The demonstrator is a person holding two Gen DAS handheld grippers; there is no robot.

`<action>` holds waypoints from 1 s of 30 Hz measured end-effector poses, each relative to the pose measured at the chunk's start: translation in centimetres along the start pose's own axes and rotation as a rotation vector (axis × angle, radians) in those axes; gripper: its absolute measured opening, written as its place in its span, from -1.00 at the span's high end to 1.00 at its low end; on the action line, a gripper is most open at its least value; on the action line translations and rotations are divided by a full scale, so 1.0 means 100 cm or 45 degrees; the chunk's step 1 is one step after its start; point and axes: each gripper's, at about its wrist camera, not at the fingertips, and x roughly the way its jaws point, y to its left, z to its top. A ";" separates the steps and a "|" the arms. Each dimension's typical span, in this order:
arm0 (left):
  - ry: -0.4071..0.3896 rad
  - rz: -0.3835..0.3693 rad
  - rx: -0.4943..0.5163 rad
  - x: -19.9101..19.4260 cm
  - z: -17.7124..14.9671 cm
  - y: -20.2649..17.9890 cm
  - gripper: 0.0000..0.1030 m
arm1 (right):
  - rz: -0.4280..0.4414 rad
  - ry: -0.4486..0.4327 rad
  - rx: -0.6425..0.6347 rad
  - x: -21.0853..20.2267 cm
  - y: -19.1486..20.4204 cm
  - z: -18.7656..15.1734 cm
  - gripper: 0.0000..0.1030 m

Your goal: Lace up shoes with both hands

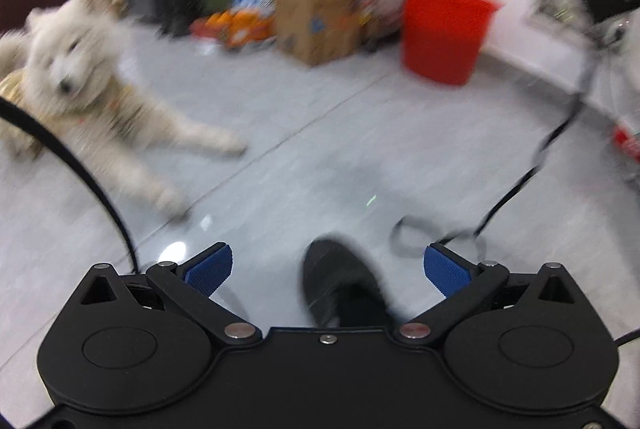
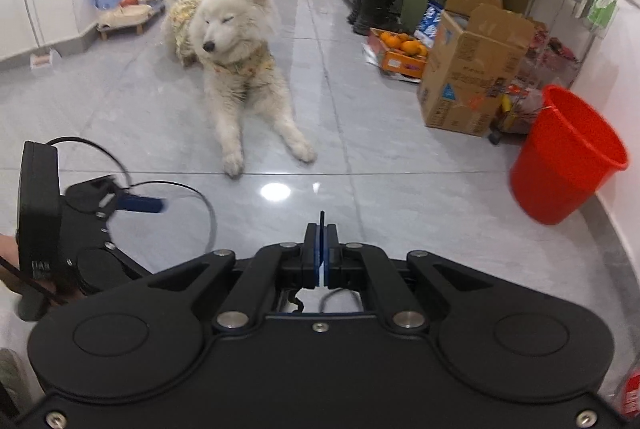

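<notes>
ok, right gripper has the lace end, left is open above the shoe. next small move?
Probably lower the left gripper onto the loose lace loop beside the black shoe and close: its jaws are spread and empty, while the right gripper is shut on the lace.

White dog (image 2: 236,69) lying on grey floor (image 2: 360,157); red bucket (image 2: 568,157), cardboard box (image 2: 468,69) near wall.

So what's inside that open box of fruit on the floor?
Oranges sit piled at the top of the fruit box, next to the tall cardboard box. Whatever lies beneath that top layer is covered, so how full it is can't be seen.
</notes>
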 end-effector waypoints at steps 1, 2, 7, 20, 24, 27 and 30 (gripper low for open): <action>-0.054 -0.045 0.006 -0.004 0.002 -0.003 -1.00 | 0.015 -0.006 0.009 0.002 0.002 0.000 0.96; -0.106 -0.094 0.014 -0.008 0.004 -0.006 -1.00 | 0.031 -0.012 0.018 0.004 0.005 0.000 0.96; -0.271 -0.192 0.043 -0.020 0.006 -0.016 -1.00 | 0.086 -0.045 0.046 0.007 0.014 0.002 0.96; -0.544 -0.320 0.073 -0.031 -0.002 -0.038 -0.80 | 0.161 -0.093 0.030 0.001 0.026 0.007 0.96; -0.549 -0.322 0.086 -0.029 -0.001 -0.046 0.02 | 0.174 -0.094 0.027 0.003 0.028 0.008 0.96; -0.539 -0.322 0.082 -0.025 0.001 -0.051 0.87 | 0.184 -0.097 0.031 0.003 0.029 0.009 0.96; -0.529 -0.321 0.077 -0.021 0.003 -0.057 0.93 | 0.184 -0.100 0.019 0.001 0.031 0.009 0.96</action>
